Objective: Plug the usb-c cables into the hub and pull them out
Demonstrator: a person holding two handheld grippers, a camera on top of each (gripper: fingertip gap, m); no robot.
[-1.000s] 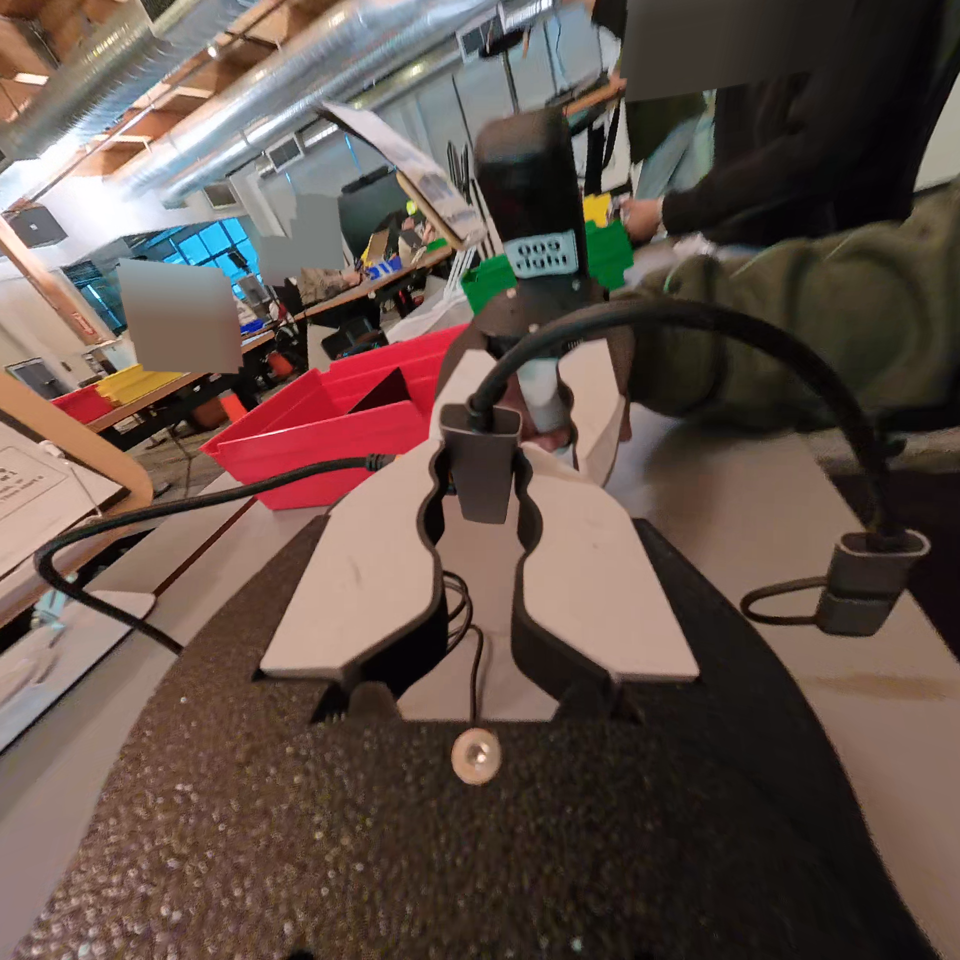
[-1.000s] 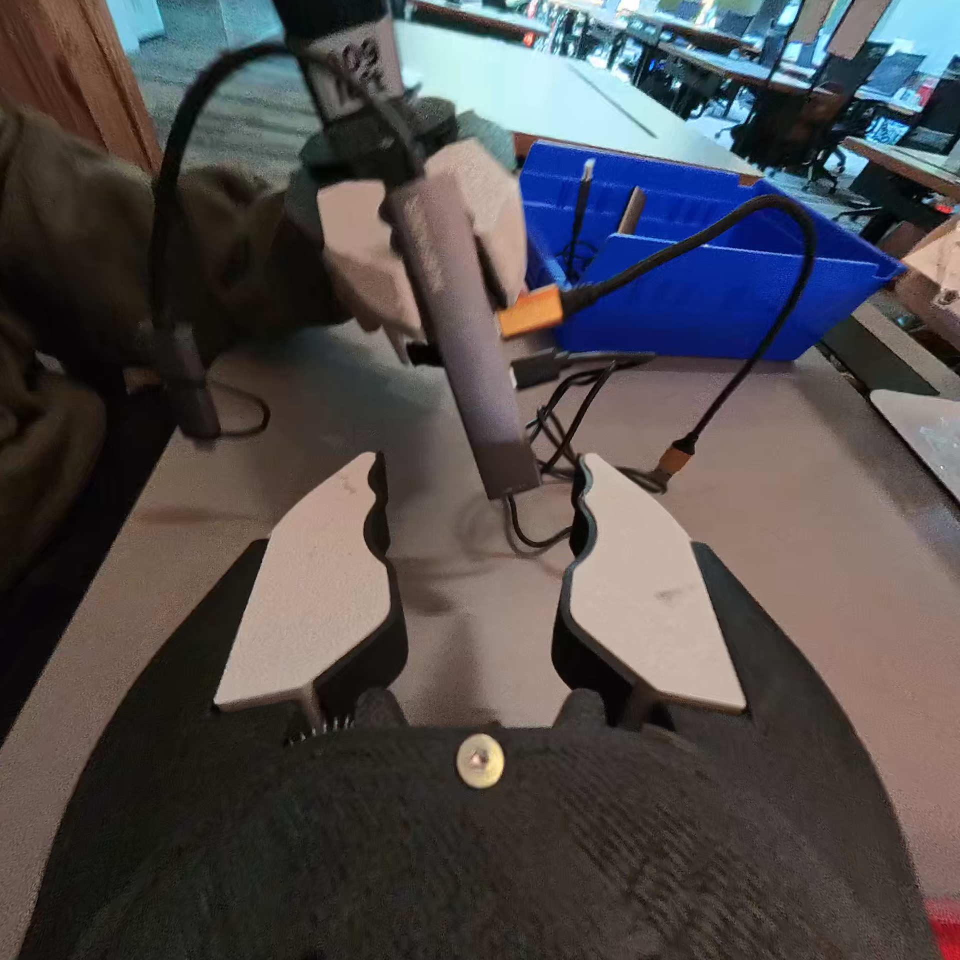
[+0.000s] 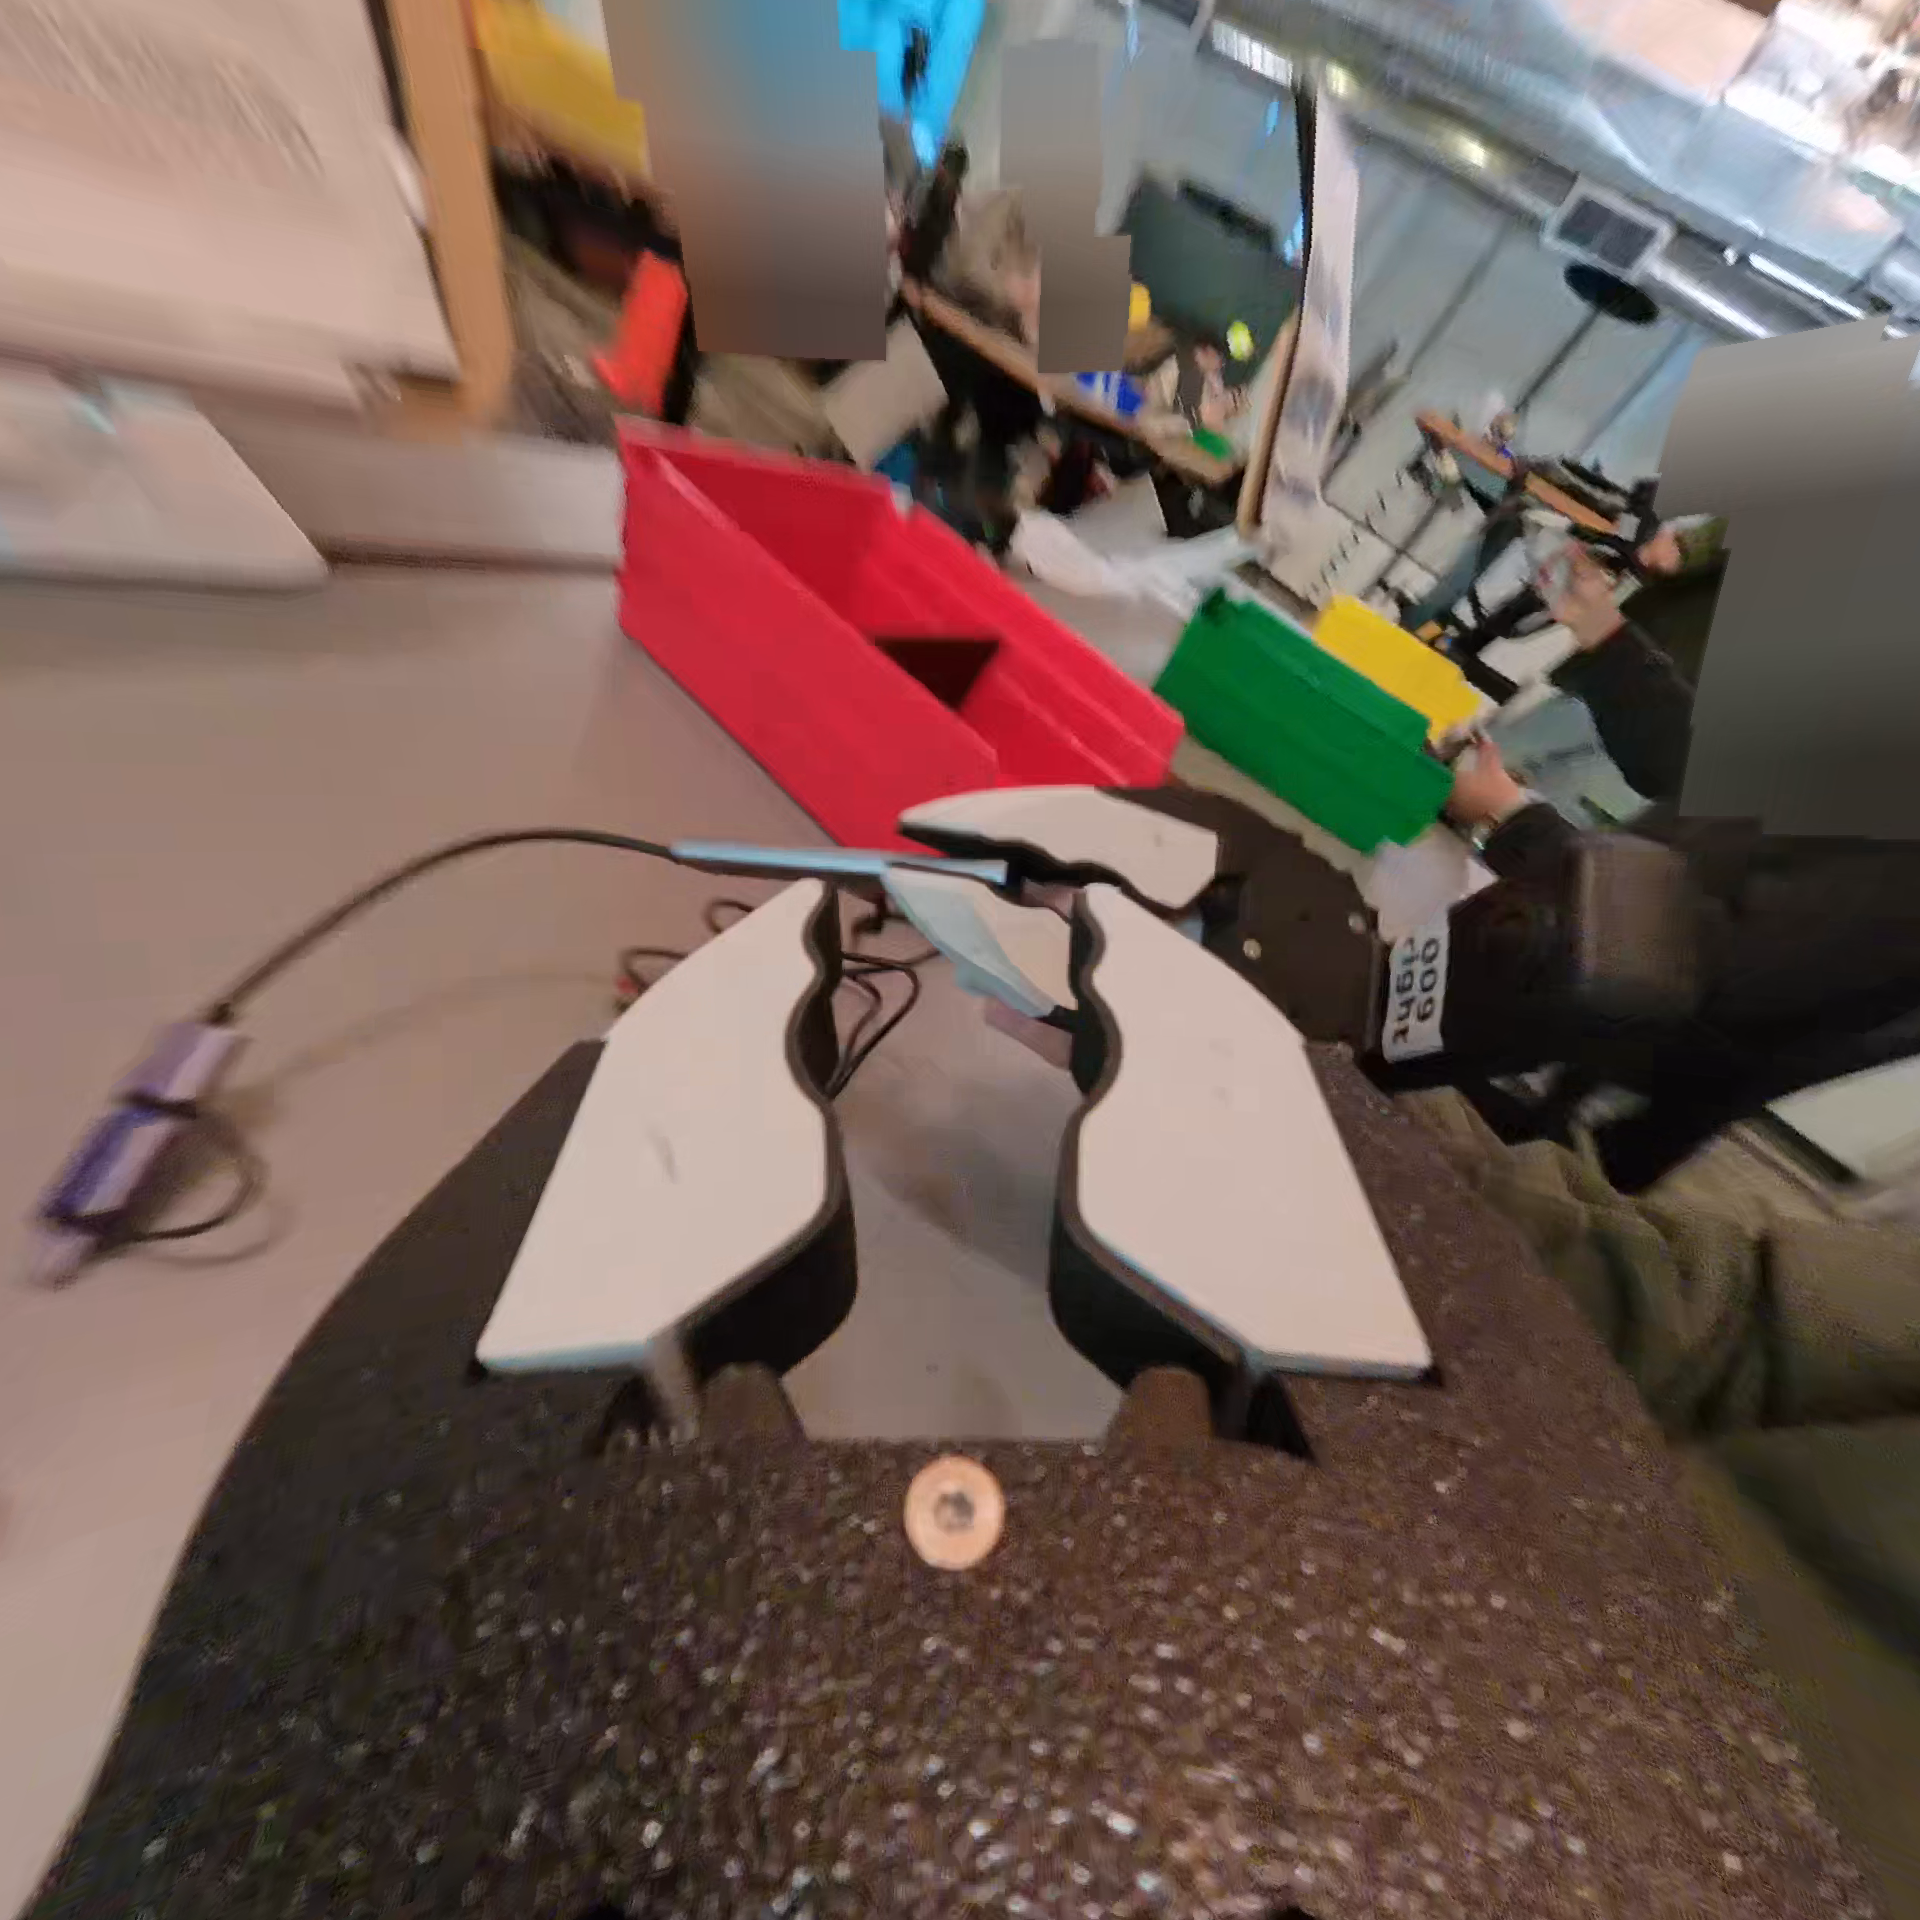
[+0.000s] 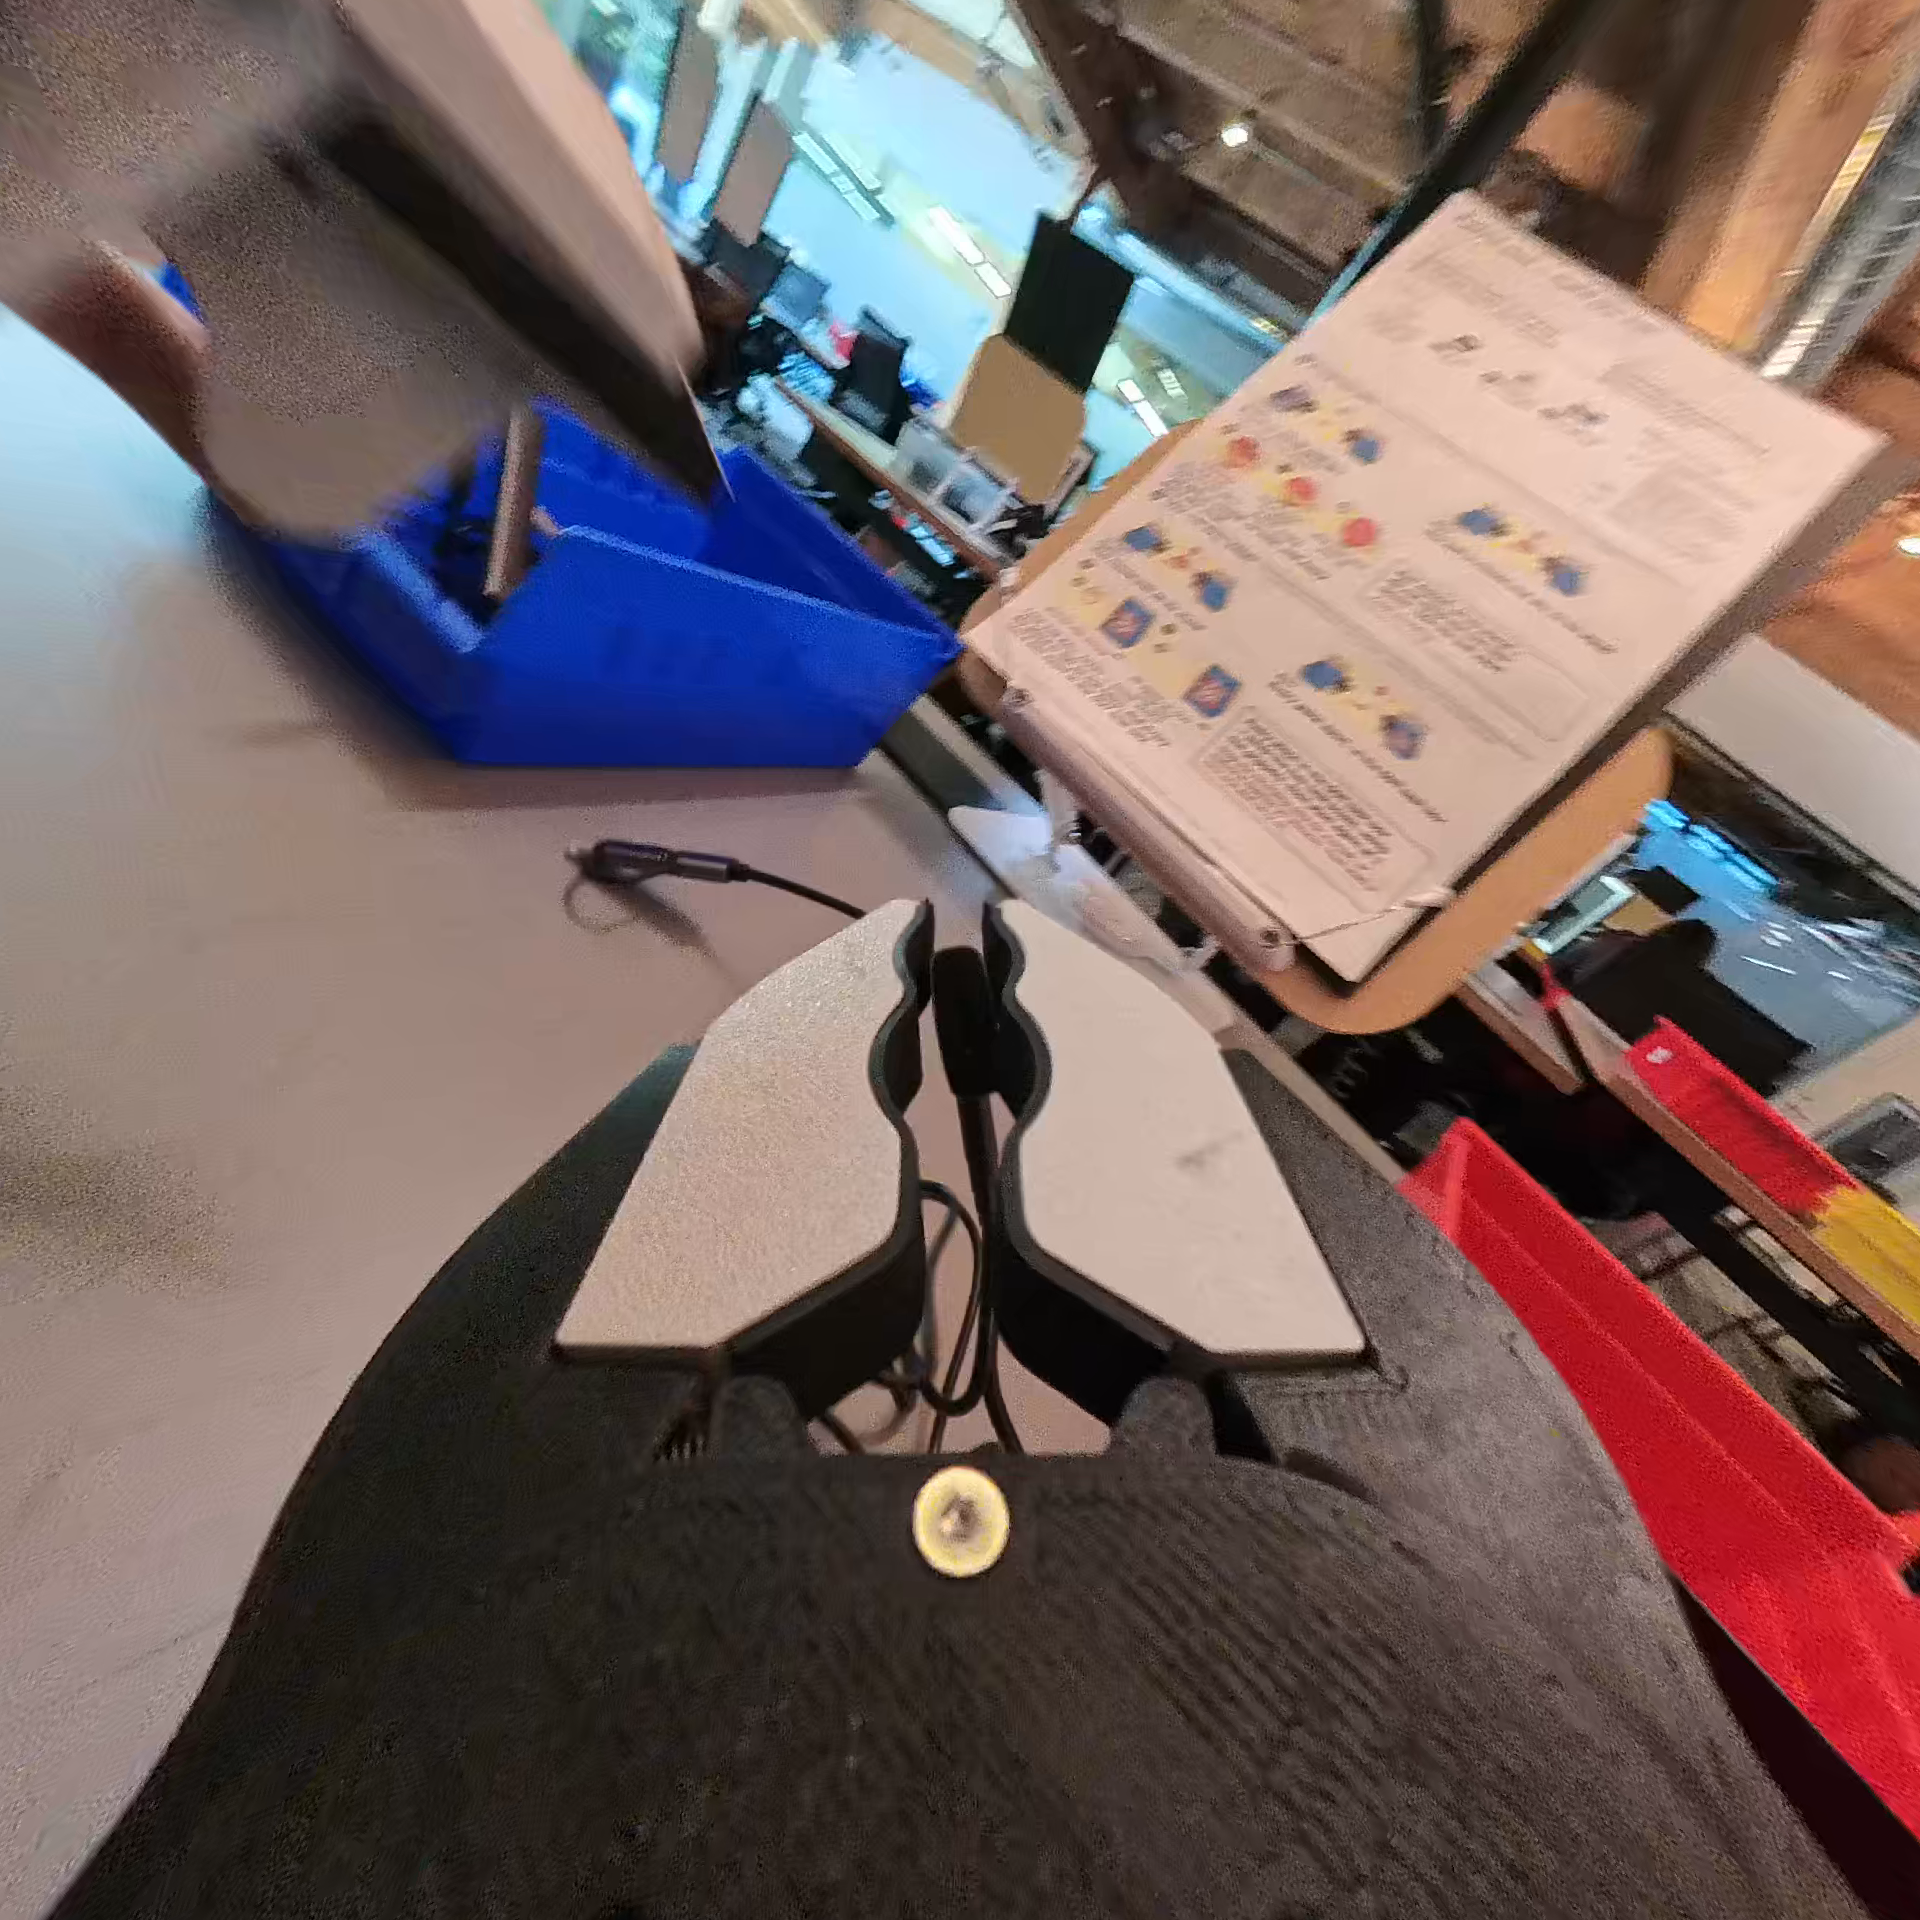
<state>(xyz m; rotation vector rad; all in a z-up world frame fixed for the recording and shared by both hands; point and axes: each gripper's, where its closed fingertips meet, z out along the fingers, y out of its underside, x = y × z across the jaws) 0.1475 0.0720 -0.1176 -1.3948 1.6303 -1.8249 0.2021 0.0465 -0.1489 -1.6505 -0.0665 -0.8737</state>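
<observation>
The right gripper (image 4: pixel 956 925) pinches a black cable plug (image 4: pixel 961 1013); the left gripper (image 3: pixel 951 904) gapes empty beside the hub (image 3: pixel 831 858). Plugging remains.

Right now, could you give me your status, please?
Left fingers open, empty. Right fingers shut on black cable plug. Hub just beyond left fingertips. Loose cables beneath.

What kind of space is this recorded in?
Probably a shared lab or workshop: exposed silver ceiling ducts, long work tables with coloured plastic parts bins such as the red bin and blue bin, and a propped-up illustrated instruction sheet.
</observation>
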